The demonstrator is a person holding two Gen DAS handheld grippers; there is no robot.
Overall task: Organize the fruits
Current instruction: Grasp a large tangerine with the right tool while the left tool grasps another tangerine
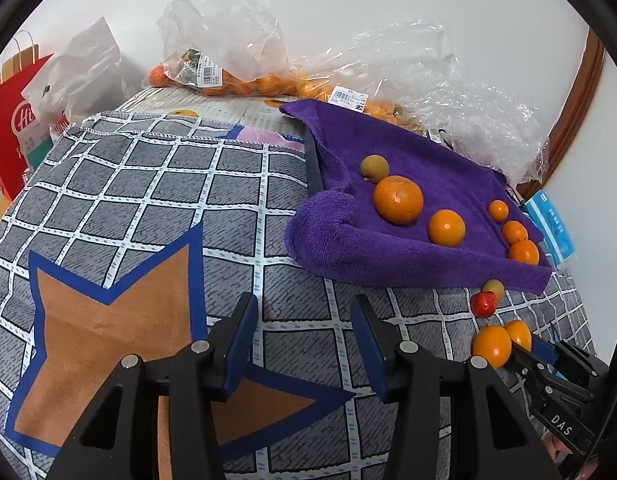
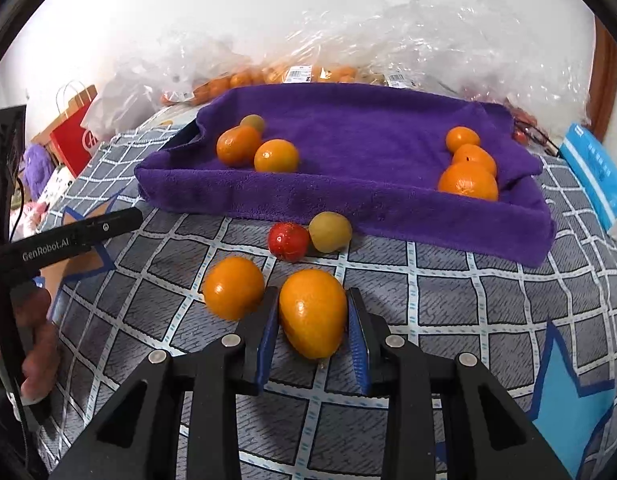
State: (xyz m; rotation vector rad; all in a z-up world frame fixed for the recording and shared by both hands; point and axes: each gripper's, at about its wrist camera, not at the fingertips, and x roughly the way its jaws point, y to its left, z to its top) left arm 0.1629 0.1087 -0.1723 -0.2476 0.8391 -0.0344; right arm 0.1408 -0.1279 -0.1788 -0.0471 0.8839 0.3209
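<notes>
Right gripper (image 2: pixel 312 320) clamps our smooth, firm orange (image 2: pixel 313 313) across its middle, below the towel (image 2: pixel 348 128); left gripper (image 1: pixel 304 344) hangs apart, empty.

Right tool (image 2: pixel 312 320) clamped tight (angled downward), left tool (image 1: pixel 304 344) parted, empty

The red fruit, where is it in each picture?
Left wrist view: the red fruit is low on the right, on the checked cloth.
Right wrist view: the red fruit is near the middle.
Shared landmark: in both it touches a small green fruit, just in front of the purple towel.
</notes>
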